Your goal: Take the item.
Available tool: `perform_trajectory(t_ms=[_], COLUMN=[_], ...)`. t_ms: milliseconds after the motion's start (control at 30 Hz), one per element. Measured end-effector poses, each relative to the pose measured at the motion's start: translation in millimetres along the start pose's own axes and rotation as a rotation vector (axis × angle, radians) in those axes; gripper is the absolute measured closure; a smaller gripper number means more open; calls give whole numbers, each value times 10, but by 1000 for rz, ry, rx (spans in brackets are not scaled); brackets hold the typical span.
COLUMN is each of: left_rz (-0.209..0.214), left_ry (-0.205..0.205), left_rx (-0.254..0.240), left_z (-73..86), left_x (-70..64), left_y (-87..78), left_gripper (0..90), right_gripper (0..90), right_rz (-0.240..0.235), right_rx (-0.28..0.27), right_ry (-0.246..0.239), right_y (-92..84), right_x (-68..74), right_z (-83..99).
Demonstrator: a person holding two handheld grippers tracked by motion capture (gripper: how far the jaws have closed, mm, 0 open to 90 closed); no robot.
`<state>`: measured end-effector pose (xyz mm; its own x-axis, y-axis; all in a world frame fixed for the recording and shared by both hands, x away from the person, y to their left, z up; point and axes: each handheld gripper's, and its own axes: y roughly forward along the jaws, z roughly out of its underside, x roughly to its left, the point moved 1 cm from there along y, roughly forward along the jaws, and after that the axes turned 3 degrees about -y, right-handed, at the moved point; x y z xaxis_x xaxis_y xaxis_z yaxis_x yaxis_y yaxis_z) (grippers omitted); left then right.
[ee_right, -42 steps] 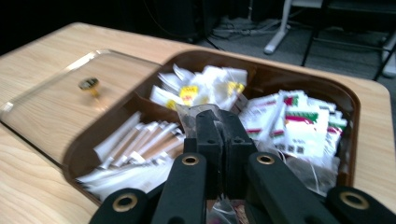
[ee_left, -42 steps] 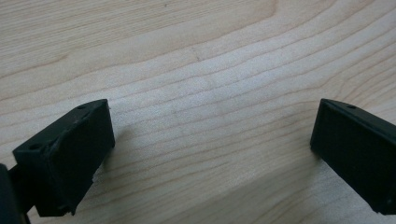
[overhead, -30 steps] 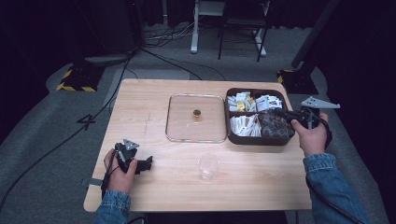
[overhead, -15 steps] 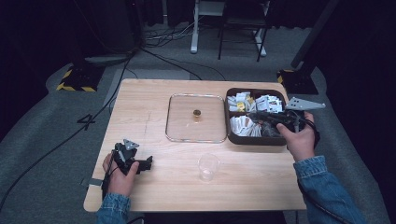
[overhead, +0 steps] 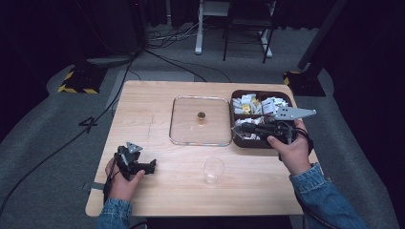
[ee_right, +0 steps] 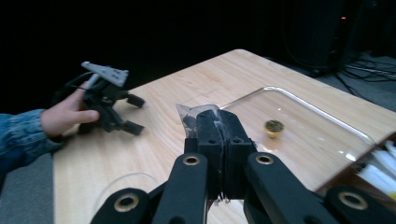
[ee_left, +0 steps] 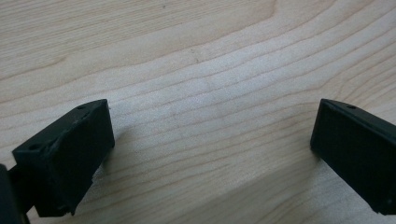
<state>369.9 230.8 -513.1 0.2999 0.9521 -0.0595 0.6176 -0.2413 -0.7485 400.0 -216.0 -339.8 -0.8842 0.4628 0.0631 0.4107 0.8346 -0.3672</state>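
My right gripper hovers at the left rim of the brown tray, pointing left toward the glass lid. Its jaws are shut on a small dark sachet whose clear corner sticks out past the tips of the right gripper. The tray holds several white and yellow packets. A clear plastic cup stands near the table's front edge. My left gripper rests on the wood at the front left. In its own view the left gripper is open over bare wood.
The glass lid lies flat mid-table with a small brass knob on top, also seen as the knob beyond my right jaws. Dark floor with cables surrounds the wooden table.
My right gripper has moved left from over the tray to its left rim, carrying the sachet. The left gripper has stayed where it was.
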Motion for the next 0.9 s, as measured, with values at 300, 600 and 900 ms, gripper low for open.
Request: perform_trajectory(t_ms=[300,600,900], left_rz=[6,8,7], left_ry=[8,13,14], left_rx=[-2,0,-1], left_z=[-21,-25,-26], left_x=[7,10,11], left_y=[18,21,21], left_gripper=[0,0,1], right_gripper=[883,880,875], right_rz=[-66,-109,-156], right_rx=[36,57,106], right_ry=[-12,-32,-60], right_y=[104,208,391], right_x=[220,395,550], right_z=[-8,10,84])
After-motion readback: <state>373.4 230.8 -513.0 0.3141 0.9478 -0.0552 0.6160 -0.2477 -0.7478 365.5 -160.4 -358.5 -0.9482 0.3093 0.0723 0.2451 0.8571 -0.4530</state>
